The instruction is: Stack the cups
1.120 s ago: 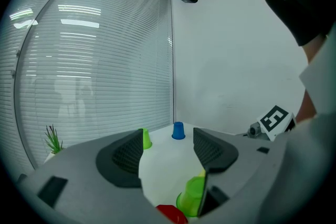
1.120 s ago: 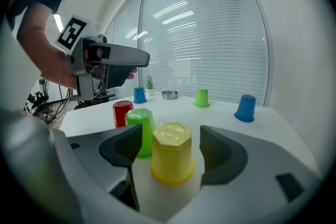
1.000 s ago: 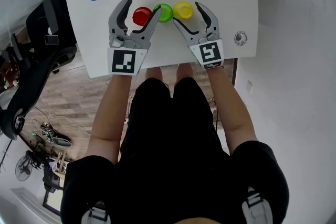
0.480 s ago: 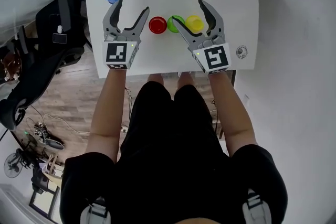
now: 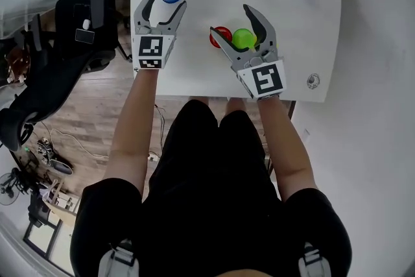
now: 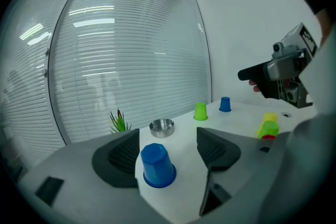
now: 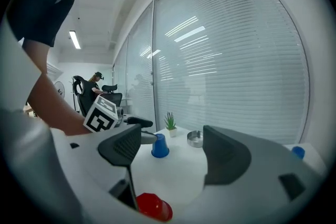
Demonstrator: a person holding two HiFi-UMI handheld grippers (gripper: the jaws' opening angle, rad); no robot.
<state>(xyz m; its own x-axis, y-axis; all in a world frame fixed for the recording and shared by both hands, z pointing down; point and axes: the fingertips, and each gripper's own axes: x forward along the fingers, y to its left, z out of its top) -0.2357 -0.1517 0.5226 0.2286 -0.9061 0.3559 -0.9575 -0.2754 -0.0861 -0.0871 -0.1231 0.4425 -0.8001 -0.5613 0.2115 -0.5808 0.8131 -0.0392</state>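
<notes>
Your left gripper [image 6: 168, 147], jaws just opened wide, frames the loose blue cup [image 6: 156, 164] at the table's [image 5: 194, 68] far left; close on it next; your right gripper [image 7: 173, 149] hangs open, empty

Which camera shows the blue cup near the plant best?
The left gripper view: the blue cup stands large, close and upside down in the foreground. The head view shows it small from above; the right gripper view shows it small and distant.
</notes>
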